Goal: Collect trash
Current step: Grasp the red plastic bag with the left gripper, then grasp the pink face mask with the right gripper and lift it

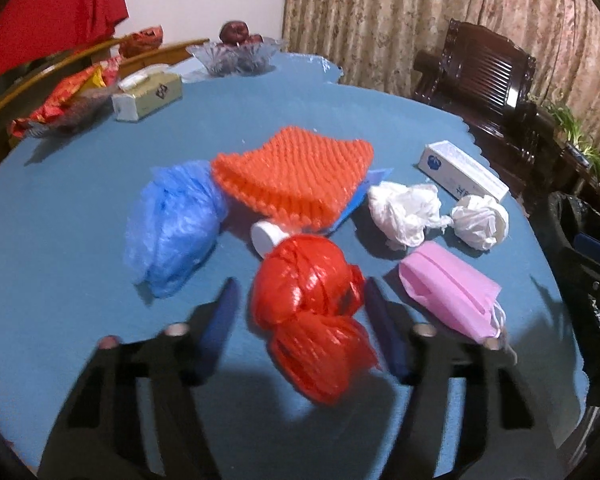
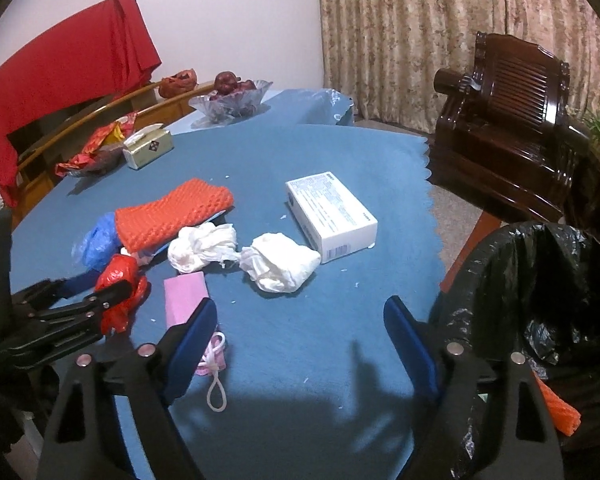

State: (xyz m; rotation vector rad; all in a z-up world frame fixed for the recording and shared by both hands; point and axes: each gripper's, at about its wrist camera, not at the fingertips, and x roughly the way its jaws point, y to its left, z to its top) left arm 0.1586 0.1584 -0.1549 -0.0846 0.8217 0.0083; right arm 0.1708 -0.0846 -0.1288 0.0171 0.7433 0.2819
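Red bag (image 1: pixel 308 316) blurs between open left tool (image 1: pixel 300 304); right tool (image 2: pixel 300 312) open.

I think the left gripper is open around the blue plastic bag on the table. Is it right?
Not quite: the left gripper is open around the red plastic bag, as the left wrist view shows. The blue plastic bag lies beside it, outside the fingers, on the table.

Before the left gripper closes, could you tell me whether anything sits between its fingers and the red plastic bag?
Nothing visible does: the red plastic bag already lies between the open left gripper fingers.
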